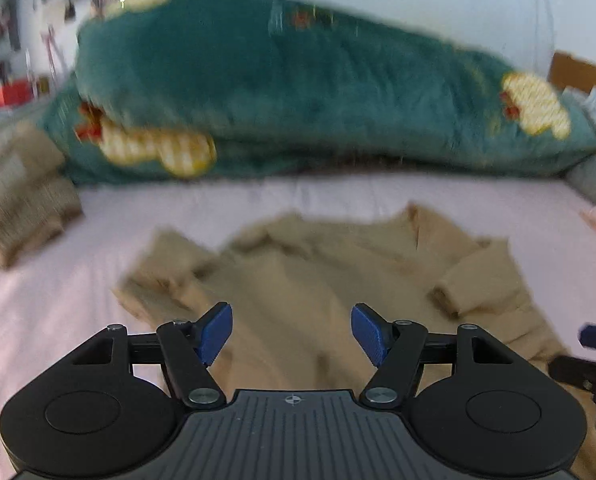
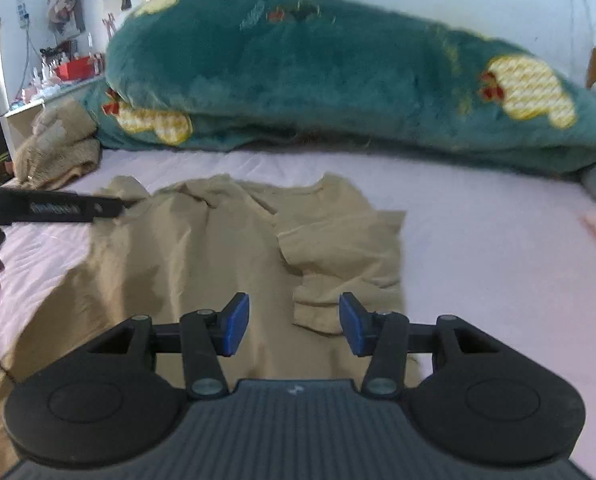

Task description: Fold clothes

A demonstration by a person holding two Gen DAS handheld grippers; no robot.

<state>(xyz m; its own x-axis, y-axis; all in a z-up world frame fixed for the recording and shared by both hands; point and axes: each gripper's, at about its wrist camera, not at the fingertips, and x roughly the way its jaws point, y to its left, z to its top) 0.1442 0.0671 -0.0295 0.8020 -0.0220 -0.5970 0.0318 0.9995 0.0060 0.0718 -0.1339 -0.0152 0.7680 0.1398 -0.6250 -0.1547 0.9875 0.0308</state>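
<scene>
A tan long-sleeved top (image 1: 318, 264) (image 2: 201, 248) lies spread on the pink bed sheet (image 1: 49, 292) (image 2: 478, 240), one sleeve folded in across its body. My left gripper (image 1: 291, 334) hangs open above the garment's middle, nothing between its blue pads. My right gripper (image 2: 293, 328) is open too, over the folded sleeve's cuff (image 2: 318, 312), with no cloth pinched. The right gripper's edge (image 1: 594, 360) shows at the far right of the left wrist view. A dark bar of the left tool (image 2: 49, 208) crosses the left side of the right wrist view.
A big teal plush blanket (image 1: 298, 92) (image 2: 338, 80) with yellow patches is heaped along the back of the bed. A brown knitted pile (image 1: 21, 200) (image 2: 57, 148) sits at the back left. A cluttered shelf (image 2: 65, 68) stands beyond the bed by the wall.
</scene>
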